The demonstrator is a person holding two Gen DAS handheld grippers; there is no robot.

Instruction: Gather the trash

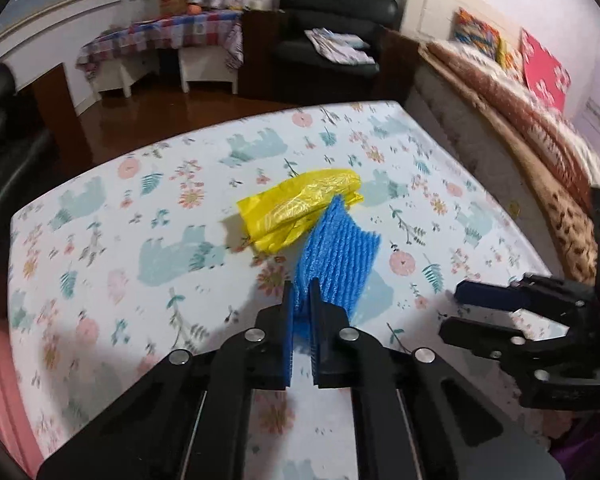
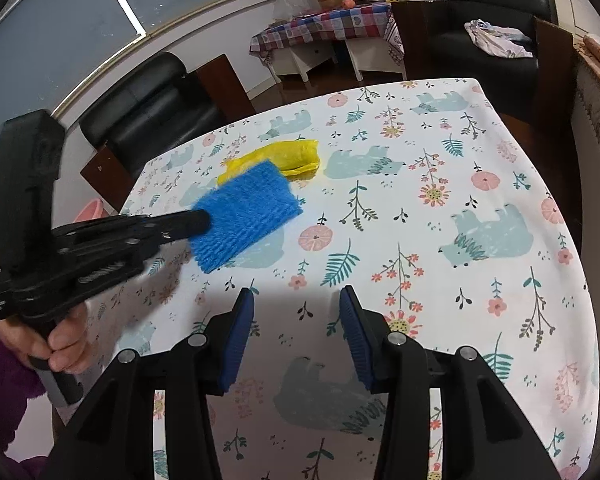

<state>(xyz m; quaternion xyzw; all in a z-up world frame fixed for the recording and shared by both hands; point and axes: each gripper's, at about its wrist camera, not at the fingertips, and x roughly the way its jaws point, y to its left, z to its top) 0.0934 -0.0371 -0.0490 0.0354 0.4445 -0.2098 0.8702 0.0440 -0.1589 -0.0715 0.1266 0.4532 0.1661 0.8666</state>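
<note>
Table (image 2: 440, 208) in a bear-and-flower cloth, and the action is near its middle. The left gripper (image 1: 301, 300) has its jaws pressed together on the near edge of a blue ribbed foam sheet (image 1: 336, 248), pinching it tight; the sheet stands up on edge out of the jaws. From the right wrist view that same sheet (image 2: 246, 216) fans out flat from the tip of the left gripper (image 2: 202, 220), with its shadow on the cloth underneath. A hand (image 2: 60, 344) in a purple sleeve grips the handle below.

Just behind the foam lies a crumpled yellow plastic bag (image 1: 300, 208), resting on the cloth, its near end hidden by the sheet. The right gripper (image 2: 296, 312) hangs over the near part of the table, jaws spread apart with only bare cloth between the blue pads, well clear of both the foam and the bag (image 2: 288, 156). Beyond the table stands a black armchair (image 1: 332, 32).
</note>
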